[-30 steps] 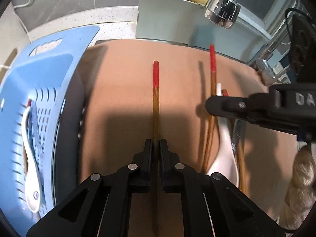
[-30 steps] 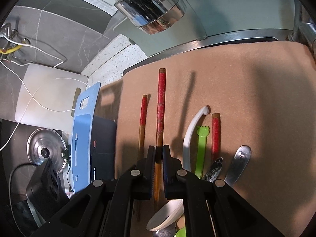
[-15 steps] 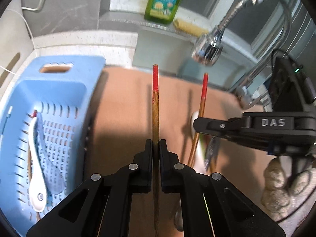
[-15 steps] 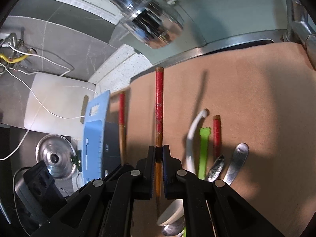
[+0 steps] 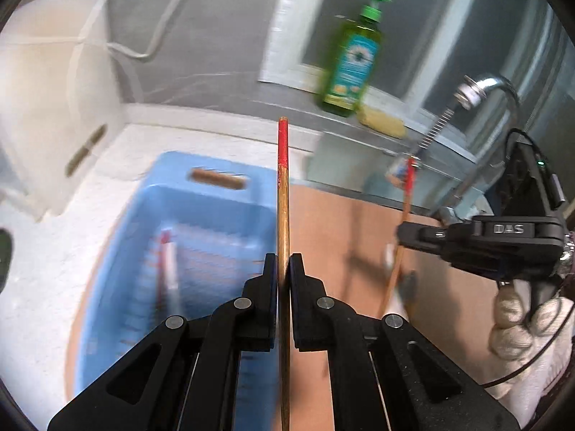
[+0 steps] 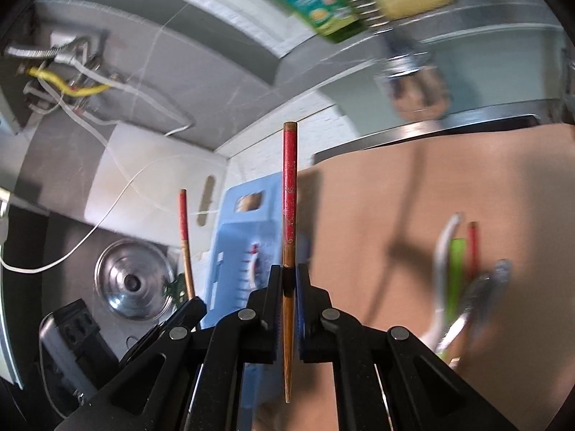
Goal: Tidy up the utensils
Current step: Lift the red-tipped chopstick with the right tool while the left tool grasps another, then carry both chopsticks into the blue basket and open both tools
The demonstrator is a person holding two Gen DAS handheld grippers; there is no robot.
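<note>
My left gripper (image 5: 284, 269) is shut on a red-tipped wooden chopstick (image 5: 283, 194), lifted off the tan mat (image 5: 341, 230) and over the blue basket (image 5: 215, 215). That basket holds a white spoon (image 5: 169, 265). My right gripper (image 6: 288, 280) is shut on a second red-tipped chopstick (image 6: 289, 194), also lifted. In the left wrist view the right gripper (image 5: 402, 235) appears at the right with its chopstick (image 5: 404, 215). In the right wrist view the left gripper's chopstick (image 6: 184, 230) shows at the left. A white spoon (image 6: 440, 269), a green utensil (image 6: 455, 269), a red-tipped chopstick (image 6: 472, 244) and metal spoons (image 6: 492, 280) lie on the mat.
A green soap bottle (image 5: 350, 61) and a yellow sponge (image 5: 382, 124) stand on the ledge behind the sink. The faucet (image 5: 481, 89) arches at the right. A white cutting board (image 6: 151, 176) leans at the wall and a metal pot lid (image 6: 131, 280) lies beyond the basket.
Both grippers have risen off the mat with their chopsticks. The left one has swung left over the blue basket, and the right one has followed leftward.
</note>
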